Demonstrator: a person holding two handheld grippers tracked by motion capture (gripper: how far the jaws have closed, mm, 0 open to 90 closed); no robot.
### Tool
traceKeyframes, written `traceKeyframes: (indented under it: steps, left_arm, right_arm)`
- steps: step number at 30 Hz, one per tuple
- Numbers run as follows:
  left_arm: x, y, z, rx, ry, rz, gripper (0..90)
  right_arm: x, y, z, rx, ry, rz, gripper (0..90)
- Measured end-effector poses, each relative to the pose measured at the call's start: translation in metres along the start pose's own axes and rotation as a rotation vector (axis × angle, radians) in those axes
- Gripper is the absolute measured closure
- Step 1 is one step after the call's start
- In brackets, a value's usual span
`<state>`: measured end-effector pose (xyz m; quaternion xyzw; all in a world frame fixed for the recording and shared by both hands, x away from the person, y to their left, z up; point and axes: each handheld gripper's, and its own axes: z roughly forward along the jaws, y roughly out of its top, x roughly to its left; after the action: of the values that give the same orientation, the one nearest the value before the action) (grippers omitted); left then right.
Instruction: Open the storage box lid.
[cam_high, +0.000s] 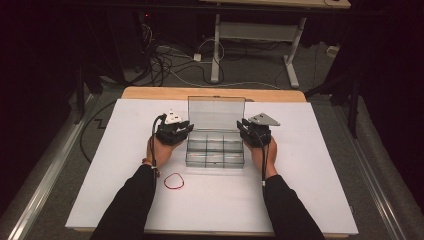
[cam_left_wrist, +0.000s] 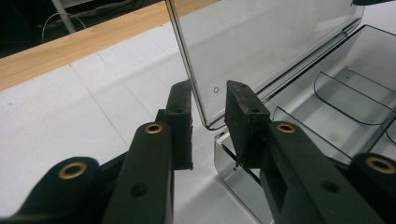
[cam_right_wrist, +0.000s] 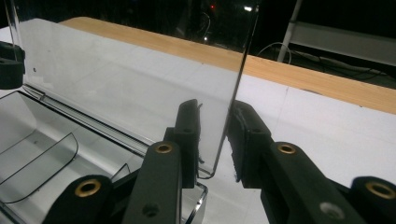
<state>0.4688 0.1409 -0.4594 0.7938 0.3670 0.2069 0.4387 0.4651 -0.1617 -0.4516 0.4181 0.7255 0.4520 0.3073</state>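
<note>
Handling the upright lid of a clear compartment box, one gripper at each side edge.

Left gripper: jaws part-spread, lid's lower corner standing between them, one pad at the edge, no firm pinch visible. Right gripper: jaws likewise part-spread, the lid's opposite edge in the gap between the pads. Box base: on the white worktop, below and between both grippers, compartments looking empty. Red rubber band: behind the left gripper, near the wrist. Step judged: lid being swung, direction not readable. Next move calls for both grippers tilting the lid evenly about its hinge.
</note>
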Motion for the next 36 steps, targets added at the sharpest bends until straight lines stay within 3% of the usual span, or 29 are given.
traceKeyframes:
  steps: [6, 16, 22, 26, 30, 36]
  left_arm:
    - [-0.001, -0.001, 0.003, 0.006, 0.015, 0.000, 69.9]
    - [0.001, -0.004, 0.005, 0.000, -0.002, -0.026, 66.8]
    - [0.002, -0.004, 0.006, -0.005, -0.007, -0.027, 65.1]
    - [-0.001, -0.003, 0.006, -0.001, 0.005, -0.002, 65.3]
    - [-0.002, -0.003, 0.006, -0.003, 0.000, -0.004, 65.3]
    - [-0.003, -0.002, 0.003, 0.011, 0.022, 0.019, 61.3]
  right_arm:
    - [0.000, -0.002, 0.001, 0.011, -0.002, 0.000, 74.9]
    - [-0.002, -0.010, 0.003, 0.034, 0.009, 0.029, 74.9]
    - [-0.002, -0.010, 0.003, 0.037, -0.002, 0.022, 74.9]
    - [0.001, -0.012, 0.005, 0.047, 0.005, 0.004, 78.7]
    - [0.007, -0.011, 0.005, 0.045, -0.008, -0.031, 79.0]
    - [0.004, -0.012, 0.004, 0.041, -0.001, -0.011, 73.6]
